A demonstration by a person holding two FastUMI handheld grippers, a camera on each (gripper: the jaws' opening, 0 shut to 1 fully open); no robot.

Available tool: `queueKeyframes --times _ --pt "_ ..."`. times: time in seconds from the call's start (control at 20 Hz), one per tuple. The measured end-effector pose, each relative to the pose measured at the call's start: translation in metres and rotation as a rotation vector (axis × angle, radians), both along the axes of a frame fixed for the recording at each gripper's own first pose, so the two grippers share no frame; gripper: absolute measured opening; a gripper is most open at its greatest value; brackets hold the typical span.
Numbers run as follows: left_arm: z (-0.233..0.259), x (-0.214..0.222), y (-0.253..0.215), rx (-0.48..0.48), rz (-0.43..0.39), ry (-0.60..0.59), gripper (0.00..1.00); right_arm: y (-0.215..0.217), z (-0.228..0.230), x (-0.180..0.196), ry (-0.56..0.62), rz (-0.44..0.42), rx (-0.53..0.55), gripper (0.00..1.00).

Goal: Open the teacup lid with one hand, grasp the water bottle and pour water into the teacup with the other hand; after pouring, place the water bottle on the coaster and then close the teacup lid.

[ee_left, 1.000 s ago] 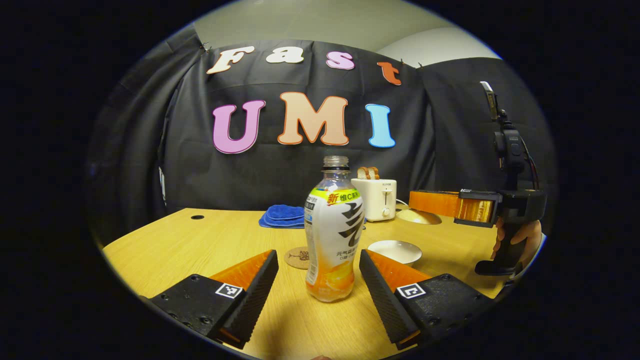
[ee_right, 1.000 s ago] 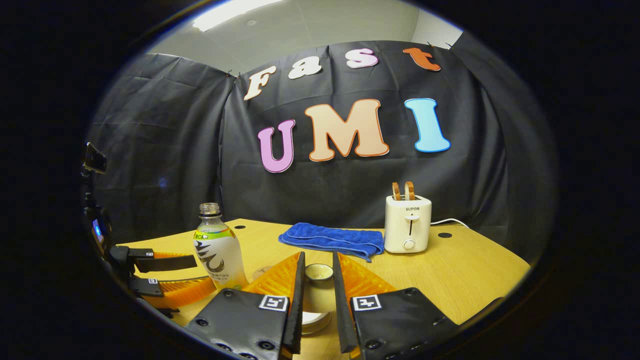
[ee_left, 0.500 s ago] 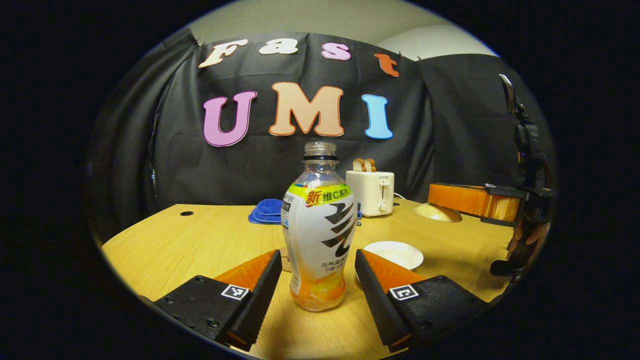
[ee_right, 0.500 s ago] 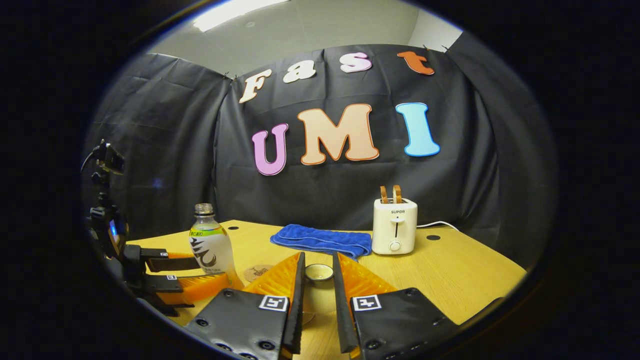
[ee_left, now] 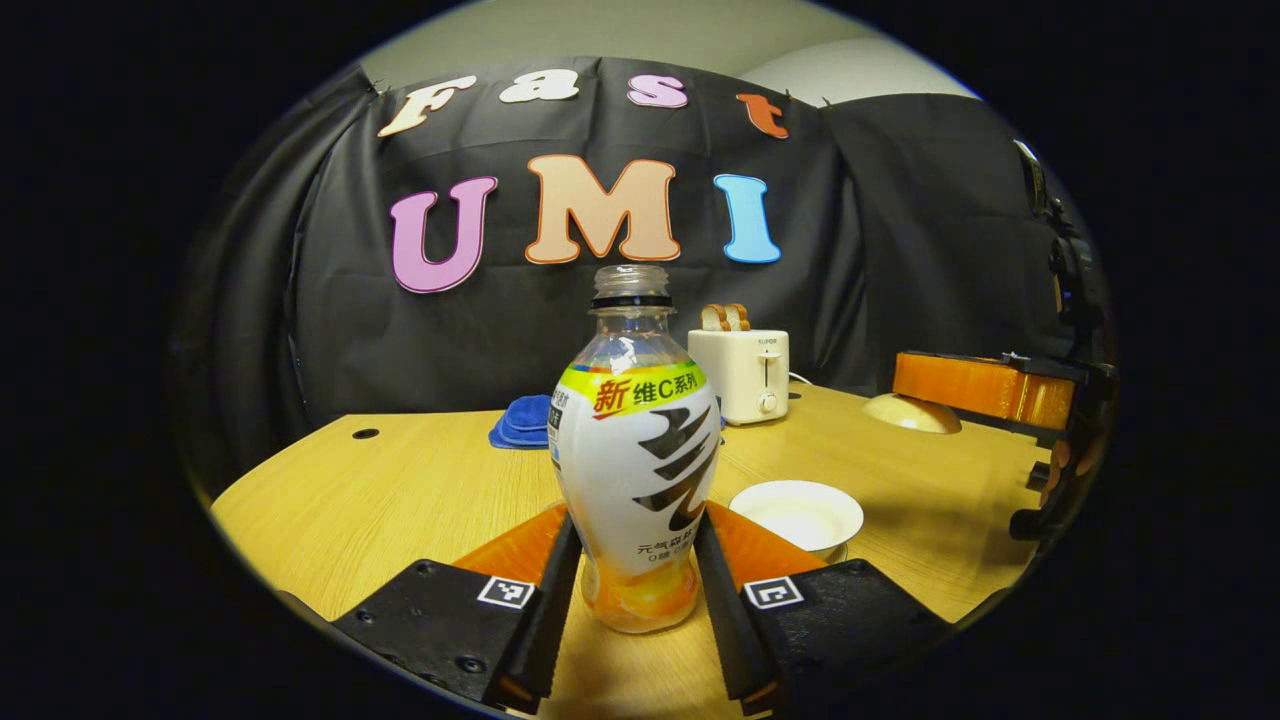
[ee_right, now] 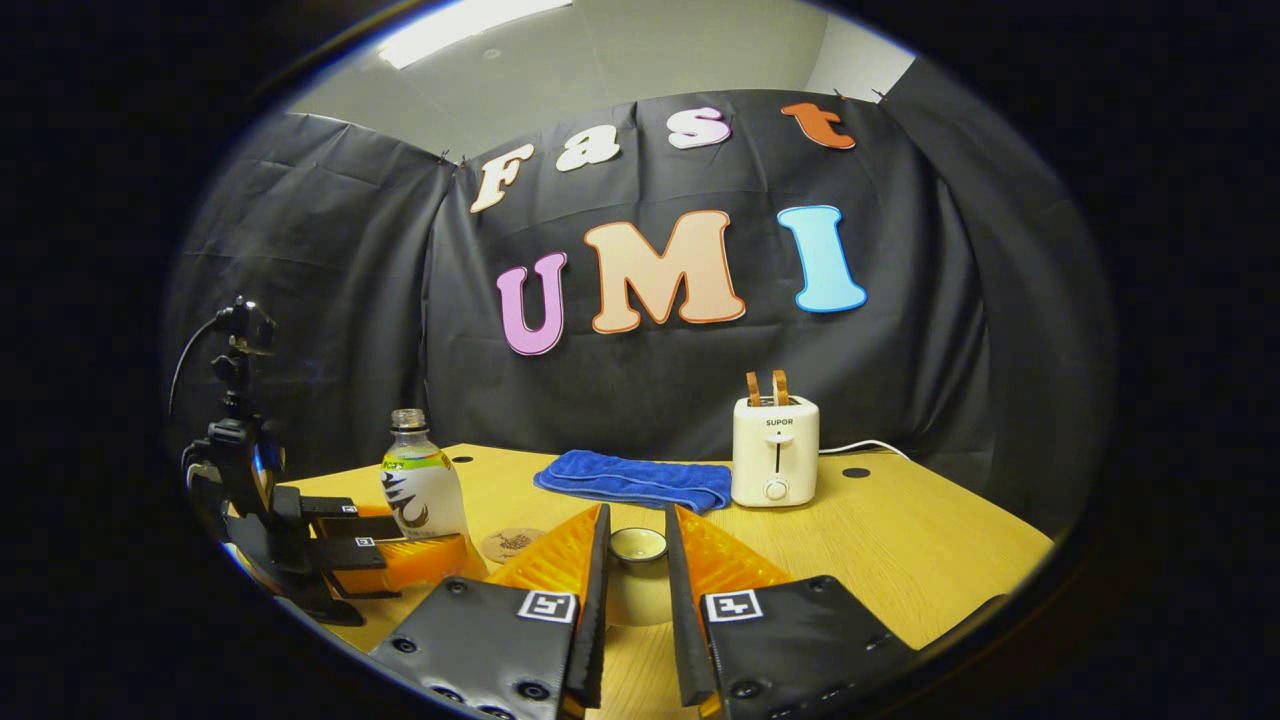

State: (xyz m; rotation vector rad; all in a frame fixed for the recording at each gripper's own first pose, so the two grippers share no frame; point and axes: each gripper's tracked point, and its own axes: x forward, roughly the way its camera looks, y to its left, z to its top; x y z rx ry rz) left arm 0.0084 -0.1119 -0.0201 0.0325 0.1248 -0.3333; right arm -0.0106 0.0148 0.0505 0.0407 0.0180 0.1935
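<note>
In the left gripper view, the water bottle [ee_left: 637, 470] is seen standing upright on the wooden table [ee_left: 400, 490], uncapped, with orange liquid in its lower part. The left gripper [ee_left: 635, 590] is closed around the bottle's lower body; both fingers are seen pressed against its sides, one at 8 o'clock and one at 4 o'clock of the bottle base. The open teacup [ee_left: 797, 515], white inside, is found at 3 o'clock of the bottle, just beside the right-hand finger. The right gripper [ee_left: 985, 388] is seen at 3 o'clock of the view, raised above the table with the teacup lid [ee_left: 912, 412] at its tip, its knob end hidden by the fingers.

In the right gripper view, the right gripper [ee_right: 636, 570] is noted with fingers narrowly spaced, clamped on the lid [ee_right: 637, 575], whose knob [ee_right: 638, 544] shows between them. The bottle [ee_right: 424, 490] is recorded at 9 o'clock, held by the left gripper [ee_right: 400, 545]. The round coaster [ee_right: 511, 544] lies flat on the table at 4 o'clock of the bottle, unoccupied. A blue cloth [ee_right: 634, 480] and a white toaster [ee_right: 775, 450] with two slices raised are noted toward 12 o'clock, near the wall
</note>
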Motion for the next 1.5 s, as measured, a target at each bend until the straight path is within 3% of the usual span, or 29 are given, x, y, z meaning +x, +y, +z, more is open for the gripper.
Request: queueKeyframes --times 0.4,1.5 --pt "0.000 0.015 0.014 0.240 0.043 -0.009 0.56 -0.021 -0.007 -0.004 0.003 -0.032 0.037 0.33" --pt "-0.001 0.024 0.024 0.971 0.012 -0.199 0.53 -0.041 -0.004 -0.011 -0.003 -0.053 0.073 0.32"
